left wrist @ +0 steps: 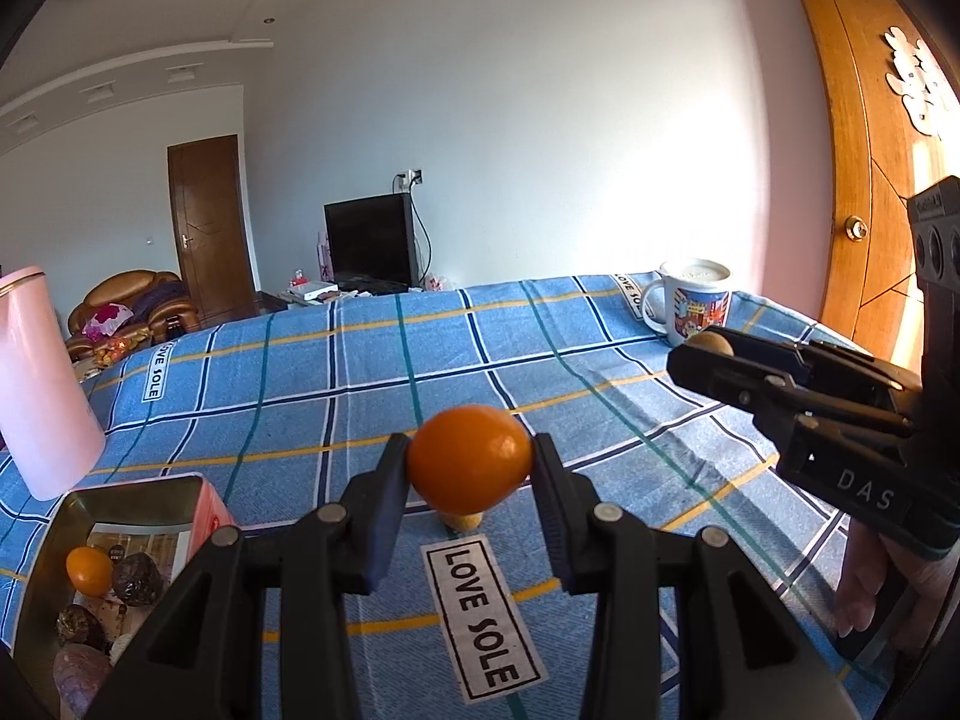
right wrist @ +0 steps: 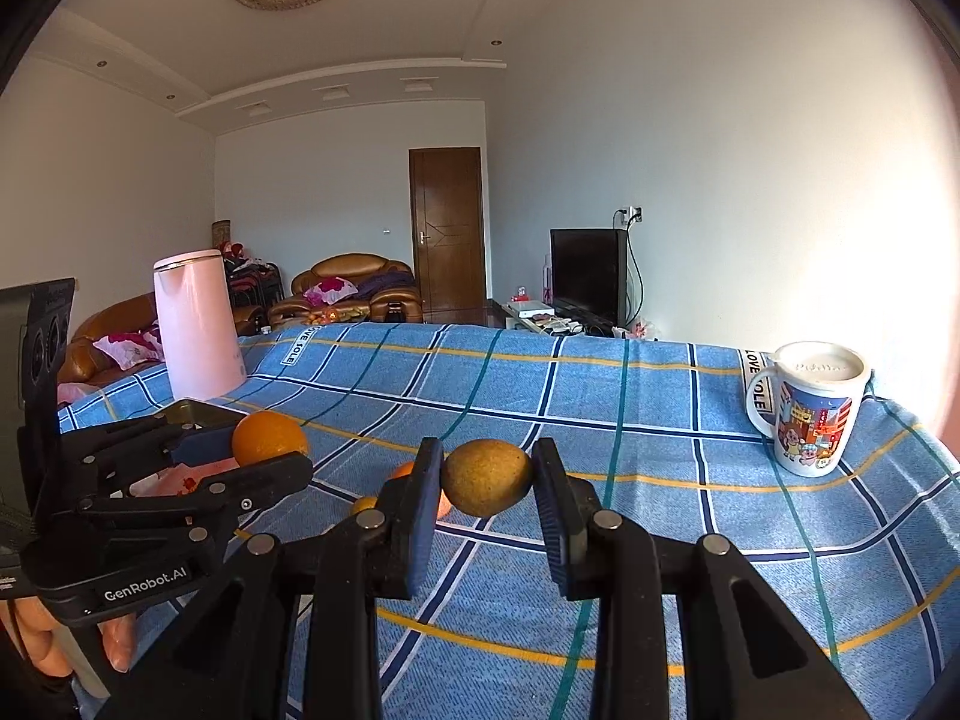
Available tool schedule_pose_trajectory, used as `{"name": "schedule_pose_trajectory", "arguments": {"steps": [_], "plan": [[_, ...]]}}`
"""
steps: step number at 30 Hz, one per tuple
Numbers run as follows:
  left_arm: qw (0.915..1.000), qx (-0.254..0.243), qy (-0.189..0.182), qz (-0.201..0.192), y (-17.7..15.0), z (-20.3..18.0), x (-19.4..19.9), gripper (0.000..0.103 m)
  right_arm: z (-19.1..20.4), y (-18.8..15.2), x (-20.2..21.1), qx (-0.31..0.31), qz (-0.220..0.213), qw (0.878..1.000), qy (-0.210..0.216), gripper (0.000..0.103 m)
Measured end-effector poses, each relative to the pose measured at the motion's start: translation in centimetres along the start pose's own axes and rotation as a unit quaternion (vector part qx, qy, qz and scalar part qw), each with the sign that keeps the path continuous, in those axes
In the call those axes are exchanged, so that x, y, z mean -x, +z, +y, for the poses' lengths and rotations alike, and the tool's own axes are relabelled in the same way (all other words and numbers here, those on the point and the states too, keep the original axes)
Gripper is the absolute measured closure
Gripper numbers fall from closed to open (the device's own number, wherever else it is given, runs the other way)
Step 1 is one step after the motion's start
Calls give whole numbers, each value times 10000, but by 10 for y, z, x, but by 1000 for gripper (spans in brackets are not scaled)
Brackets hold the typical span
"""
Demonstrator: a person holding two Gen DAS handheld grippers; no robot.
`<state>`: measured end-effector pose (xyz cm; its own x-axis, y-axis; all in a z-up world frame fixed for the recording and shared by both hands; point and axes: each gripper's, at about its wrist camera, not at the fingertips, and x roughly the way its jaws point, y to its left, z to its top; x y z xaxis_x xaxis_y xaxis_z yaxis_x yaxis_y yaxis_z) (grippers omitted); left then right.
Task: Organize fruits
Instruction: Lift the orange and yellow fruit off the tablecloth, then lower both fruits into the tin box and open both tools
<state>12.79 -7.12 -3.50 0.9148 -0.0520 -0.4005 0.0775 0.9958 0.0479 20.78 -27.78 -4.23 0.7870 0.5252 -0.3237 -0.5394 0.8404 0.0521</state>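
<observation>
The left gripper [left wrist: 471, 459] has its jaws clamped on a round, glossy orange fruit [left wrist: 470, 457]; the right gripper [right wrist: 487, 477] pinches a dull tan-brown oval fruit [right wrist: 487, 478]. Both are held only at the pad tips (smooth skins), so either could slip and roll off the blue plaid-clothed surface [left wrist: 372, 372]. The metal tin of fruit [left wrist: 57, 546] sits lower left in the left wrist view, in a living room.

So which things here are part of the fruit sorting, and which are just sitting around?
Part of the job:
- orange, shut in the left gripper
- brownish-yellow fruit, shut in the right gripper
- metal tin, already holding some fruit
- small fruit on the cloth

Just lying about:
- pink kettle
- printed mug
- checked tablecloth
</observation>
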Motion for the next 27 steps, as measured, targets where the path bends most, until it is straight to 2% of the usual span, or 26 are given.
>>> {"name": "schedule_pose_trajectory", "arguments": {"steps": [18, 27], "plan": [[9997, 79, -57, -235, -1, 4, 11, 61, 14, -2, 13, 155, -172, 9997, -110, 71], [9993, 320, -18, -202, -3, 32, 26, 61, 37, 2, -3, 91, 46, 9996, 245, 71]]}}
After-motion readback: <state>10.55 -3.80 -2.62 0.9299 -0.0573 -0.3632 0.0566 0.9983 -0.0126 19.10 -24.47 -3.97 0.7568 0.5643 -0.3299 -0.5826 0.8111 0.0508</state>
